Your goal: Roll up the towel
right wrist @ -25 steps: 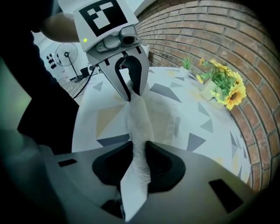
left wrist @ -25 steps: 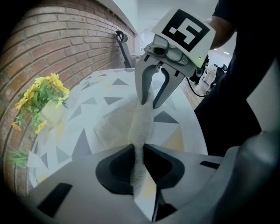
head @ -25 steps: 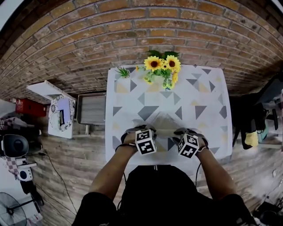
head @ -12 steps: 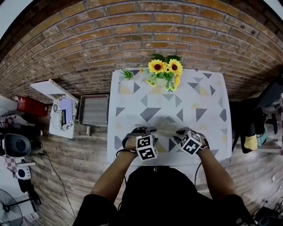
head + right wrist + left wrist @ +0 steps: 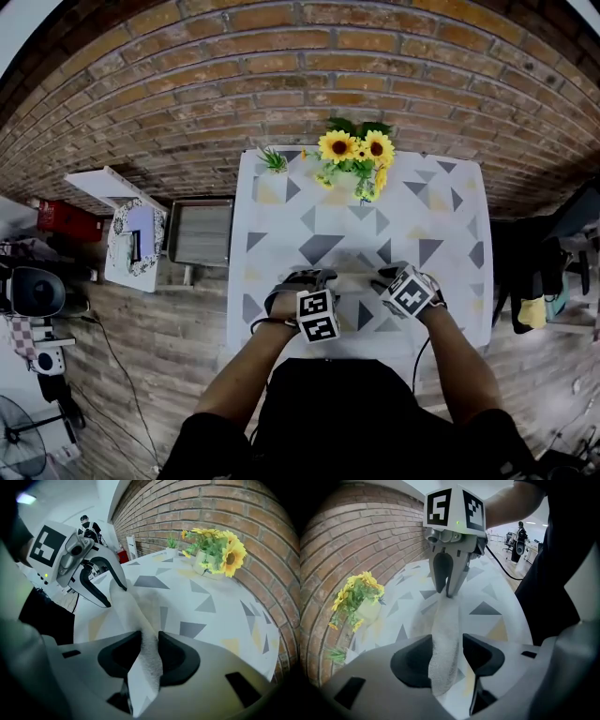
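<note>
The towel (image 5: 443, 620), a narrow roll, is lying along the near edge of the table (image 5: 441, 216), long axis running gripper to gripper — the left gripper (image 5: 446, 644), jaws having just been opening wide, is straddling one end loosely, while the right gripper (image 5: 149, 641), jaws also having been easing apart, is pinching the other.

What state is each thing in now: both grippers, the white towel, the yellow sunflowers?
White terry towel: gathered into a narrow strip, spanning both grippers.
Left gripper: open; jaws have just been opening, towel loose between them.
Right gripper: pinching the towel, though its jaws have just been opening.
Yellow sunflower bouquet: upright by the brick wall.
</note>
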A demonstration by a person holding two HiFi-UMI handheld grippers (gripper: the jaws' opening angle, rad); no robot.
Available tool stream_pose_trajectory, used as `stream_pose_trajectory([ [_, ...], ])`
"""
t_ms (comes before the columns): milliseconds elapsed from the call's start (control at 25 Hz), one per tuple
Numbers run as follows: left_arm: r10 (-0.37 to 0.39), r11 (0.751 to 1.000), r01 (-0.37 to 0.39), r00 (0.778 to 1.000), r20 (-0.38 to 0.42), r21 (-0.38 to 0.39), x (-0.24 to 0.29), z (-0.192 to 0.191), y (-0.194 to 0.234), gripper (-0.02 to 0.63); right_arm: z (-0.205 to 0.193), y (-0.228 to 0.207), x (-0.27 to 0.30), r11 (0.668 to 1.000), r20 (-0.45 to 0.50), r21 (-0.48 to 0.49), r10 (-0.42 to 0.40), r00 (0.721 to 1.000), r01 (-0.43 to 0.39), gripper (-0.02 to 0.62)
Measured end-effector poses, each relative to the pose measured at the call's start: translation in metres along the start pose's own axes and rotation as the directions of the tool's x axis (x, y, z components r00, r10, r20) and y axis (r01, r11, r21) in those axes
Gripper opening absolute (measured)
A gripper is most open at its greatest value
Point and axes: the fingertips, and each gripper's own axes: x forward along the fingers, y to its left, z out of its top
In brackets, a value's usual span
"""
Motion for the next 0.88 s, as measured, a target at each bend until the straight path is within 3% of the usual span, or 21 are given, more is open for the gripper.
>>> stream_pose_trajectory([
  [400, 0.054, 0.996, -0.054, 0.999, -0.004, -0.073, 0.001, -0.001, 0.047, 0.206, 0.02, -0.033, 0.002, 1.0, 0.008, 0.02, -0.013, 1.0, 0.012, 0.132],
  [600, 0.115, 0.987, -0.115, 0.993, -0.008, -0.116, 0.004, -0.005, 0.072, 0.206, 0.032, -0.052, -0.005, 0.994, 0.047, 0.006, -0.113, 0.992, 0.113, 0.132],
  [880, 0.161, 0.972, -0.16, 0.987, -0.005, -0.172, 0.005, -0.005, 0.102, 0.206, 0.053, -0.026, -0.023, 0.992, 0.133, -0.057, -0.106, 0.985, 0.115, 0.143],
])
